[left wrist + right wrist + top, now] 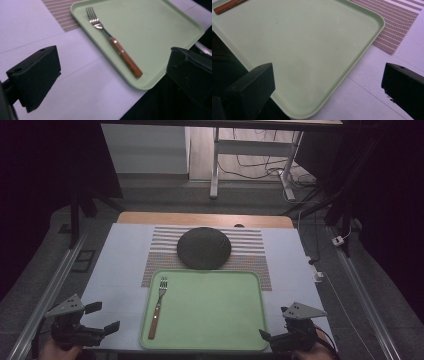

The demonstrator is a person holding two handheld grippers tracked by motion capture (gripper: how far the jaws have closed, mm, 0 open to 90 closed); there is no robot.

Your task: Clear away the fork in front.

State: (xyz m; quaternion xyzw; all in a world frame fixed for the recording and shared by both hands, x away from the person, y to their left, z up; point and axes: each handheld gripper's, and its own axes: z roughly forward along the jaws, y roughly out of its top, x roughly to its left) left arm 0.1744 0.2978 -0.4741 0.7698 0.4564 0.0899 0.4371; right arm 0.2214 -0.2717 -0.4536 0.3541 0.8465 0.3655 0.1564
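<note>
A pale green tray (pixel 210 310) lies at the near middle of the surface (pixel 120 255), which is covered in white, and serves here as the landmark. A fork (pixel 157 308) with a reddish-brown wooden handle and metal tines rests inside the tray along its left side, tines pointing toward the far edge and handle end toward the near left corner; in the left gripper view the fork (pixel 113 41) lies flat on the tray (pixel 160 27) floor, just inside the rim. Beyond the tray's far edge a striped placemat (pixel 250 251) lies partly beneath it, and on this mat sits a dark round dish or lid (pixel 204 248), its near edge just at the tray's far rim; which of the two it is cannot be told. The left hand-held gripper (pixel 102 316) is held just off the tray's near left corner, jaws spread wide apart with nothing between them. The right hand-held gripper (pixel 272 325) is held at the tray's near right corner, jaws likewise spread and empty; in the right gripper view they straddle the tray (pixel 307 50) corner, with the fork's handle end (pixel 227 6) visible at the far side and the placemat (pixel 394 22) beyond the rim.
</note>
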